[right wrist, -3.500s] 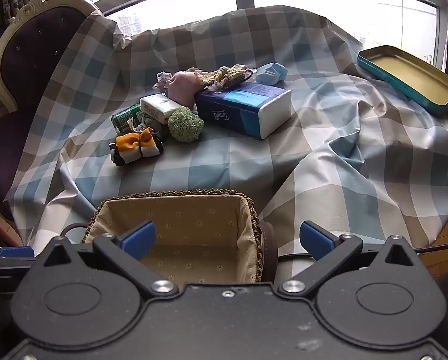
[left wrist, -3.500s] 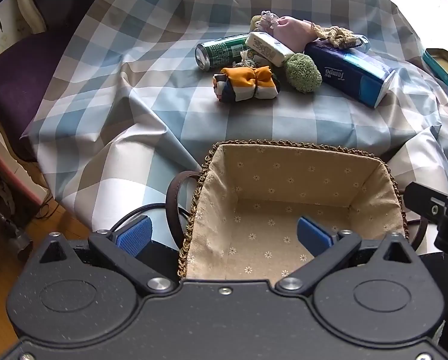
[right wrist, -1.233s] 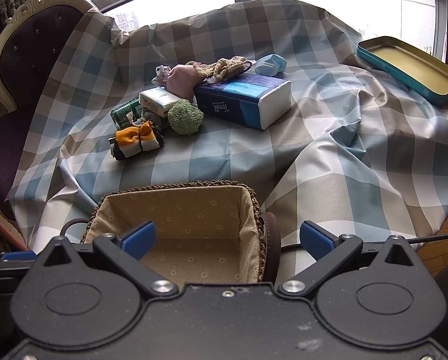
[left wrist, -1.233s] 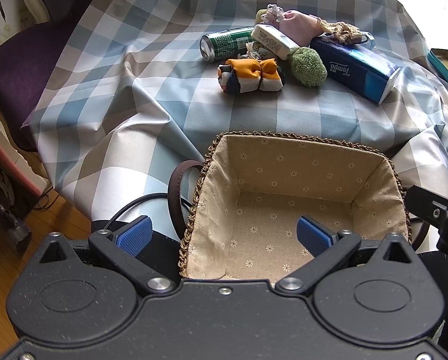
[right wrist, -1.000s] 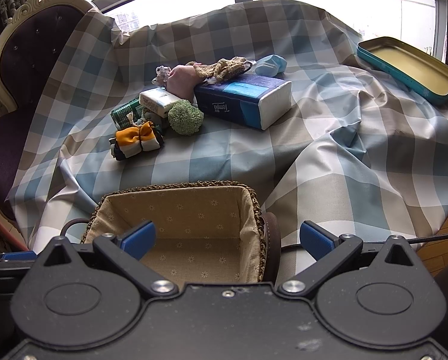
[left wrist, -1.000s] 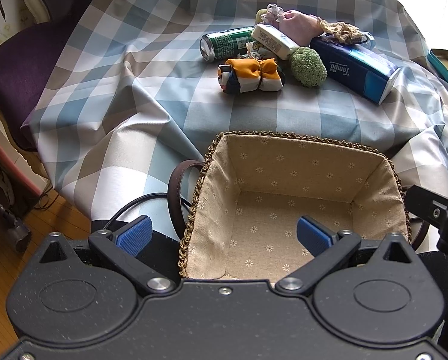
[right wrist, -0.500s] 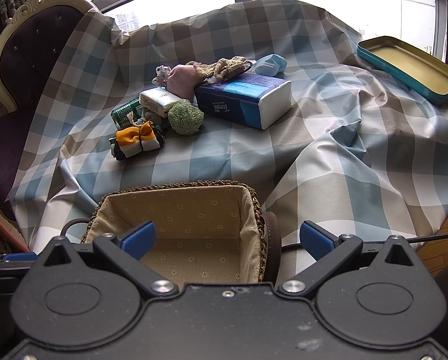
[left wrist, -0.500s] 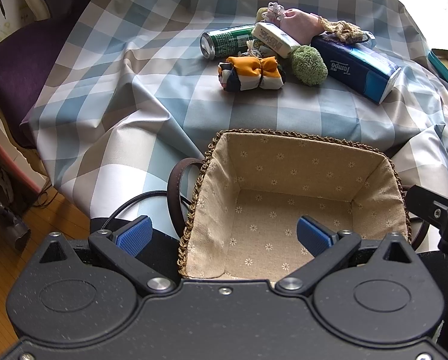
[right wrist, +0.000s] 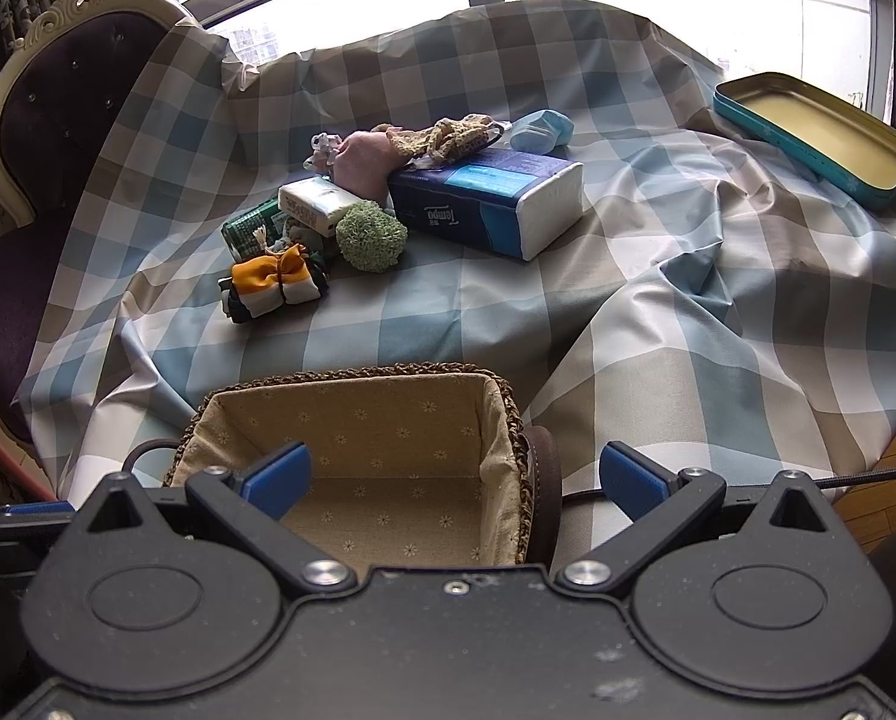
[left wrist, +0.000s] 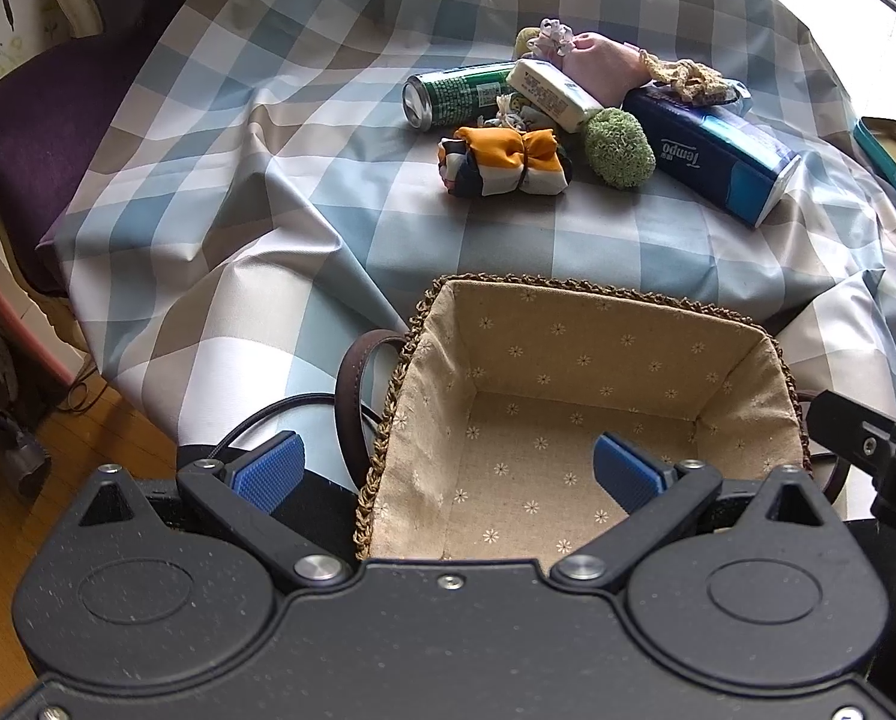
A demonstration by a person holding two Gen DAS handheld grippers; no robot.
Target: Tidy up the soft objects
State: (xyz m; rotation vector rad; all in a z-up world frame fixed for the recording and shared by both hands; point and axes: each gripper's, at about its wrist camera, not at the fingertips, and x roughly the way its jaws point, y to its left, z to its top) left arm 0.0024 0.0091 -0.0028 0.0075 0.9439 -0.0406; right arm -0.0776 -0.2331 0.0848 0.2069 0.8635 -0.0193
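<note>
Several soft objects lie in one cluster beyond the basket [left wrist: 598,324], none yet inside it. The basket, fabric-lined and empty, serves as the landmark; its position nearest both tools suggests it is the collection point. The tied cloth bundle [left wrist: 505,161] is the cluster item closest to the basket's far rim. Just behind it sit the green pompom [left wrist: 619,147], the small tissue pack [left wrist: 553,93], the pink pouch [left wrist: 604,63] and the crocheted piece [right wrist: 448,133]. The large tissue pack [right wrist: 490,199] lies to the right of the pompom. The green can [left wrist: 460,95], a rigid item, lies among them.

The left gripper [left wrist: 448,474] hangs over the basket's near left corner, jaws spread and empty. The right gripper [right wrist: 454,474] hangs over its near right corner, likewise spread and empty. The teal tin [right wrist: 820,135] lies far right of the basket.
</note>
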